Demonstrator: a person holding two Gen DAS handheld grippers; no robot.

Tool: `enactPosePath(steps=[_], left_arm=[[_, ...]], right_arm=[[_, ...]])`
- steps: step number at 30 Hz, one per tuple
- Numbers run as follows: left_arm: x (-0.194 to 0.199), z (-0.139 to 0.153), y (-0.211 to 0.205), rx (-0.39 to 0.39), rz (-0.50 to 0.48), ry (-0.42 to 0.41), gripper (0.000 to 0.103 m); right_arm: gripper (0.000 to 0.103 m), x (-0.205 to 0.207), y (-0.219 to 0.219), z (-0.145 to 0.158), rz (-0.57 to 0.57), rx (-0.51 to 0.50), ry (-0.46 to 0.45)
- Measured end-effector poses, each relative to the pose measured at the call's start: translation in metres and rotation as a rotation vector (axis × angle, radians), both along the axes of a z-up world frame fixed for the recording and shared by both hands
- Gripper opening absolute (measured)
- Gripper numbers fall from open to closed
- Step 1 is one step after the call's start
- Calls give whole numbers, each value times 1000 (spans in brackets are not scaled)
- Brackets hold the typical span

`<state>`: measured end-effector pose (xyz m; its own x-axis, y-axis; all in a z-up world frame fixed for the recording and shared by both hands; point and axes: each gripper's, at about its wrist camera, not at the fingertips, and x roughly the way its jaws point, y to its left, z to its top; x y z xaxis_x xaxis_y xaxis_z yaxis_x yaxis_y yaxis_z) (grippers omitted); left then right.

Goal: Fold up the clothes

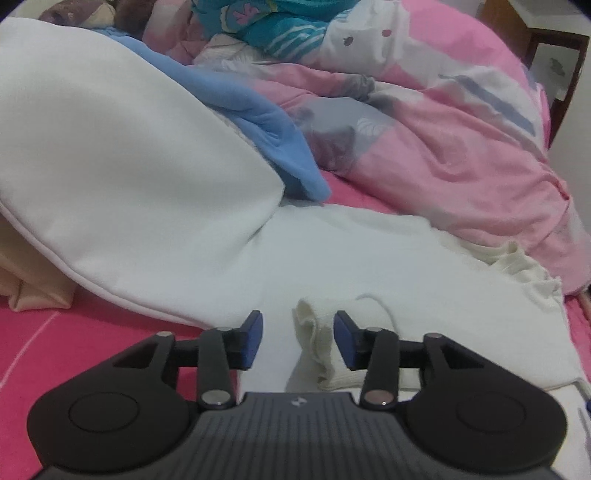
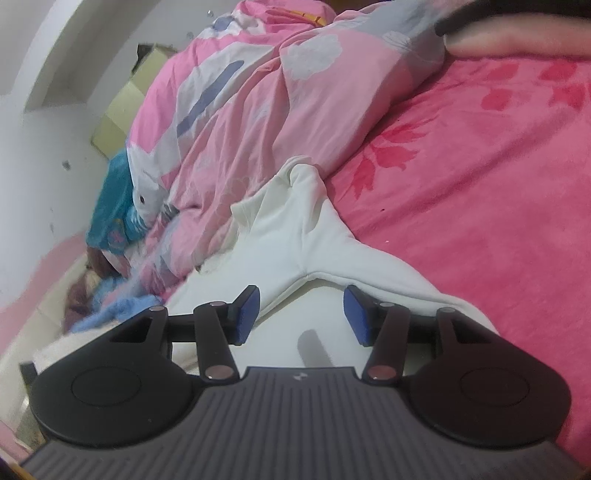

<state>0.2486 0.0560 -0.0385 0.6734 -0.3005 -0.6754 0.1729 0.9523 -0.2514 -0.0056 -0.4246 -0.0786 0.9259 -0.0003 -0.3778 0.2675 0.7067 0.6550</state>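
The white garment lies spread on the bed, over the bright pink bedsheet. In the left wrist view it runs from under the left gripper across to the right, where its ribbed cream hem bunches up against the pink patterned duvet.

The left gripper is released: its two blue pads stand apart, and a small cream ribbed fold of the garment rises in the gap between them. The fold sits just beside the right-hand pad, with clear space on the other side; no pad presses on it.

To the left of the garment, a large white pillow leans over, its piped edge touching the sheet. Behind it lies a blue fleece cloth, and farther back a teal printed fabric. A peach-coloured cloth pokes out under the pillow at the left edge.

In the right wrist view, the right gripper is also released, its blue pads well apart above flat white fabric. A sleeve of the white garment stretches away from it toward the duvet, its cuff end folded over. The sleeve's seam edge passes close to both pads, but whether it touches them cannot be told. The pink floral bedsheet fills the right side.
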Motion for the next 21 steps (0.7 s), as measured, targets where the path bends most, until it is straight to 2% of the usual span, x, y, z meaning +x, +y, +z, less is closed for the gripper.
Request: enactPosePath(steps=[4,6,9,11,14,18,21], left_arm=[[0,-5,-6,-10,-66,9,45],[0,-11,-11,5,-94,5,45],[-2,-16,-12,23,-116,-14,45],[-4,-18,-11,26,-125,-23,45],[-4,-20,-5,9,-121,-18,40],[-4,-22,-1,-10,-122,-16,30],[-4,-24,0,-16,-133,-26,22]], right_arm=[[51,5,31,43,97,-107,1],[51,22,55,77,187,-187,9],[51,73,103,124,383,-314,7],[50,115,136,136,520,-385,15],[50,183,185,131,702,-531,54],[50,262,238,102,937,-741,111],[50,299,260,86,1094,-801,150]])
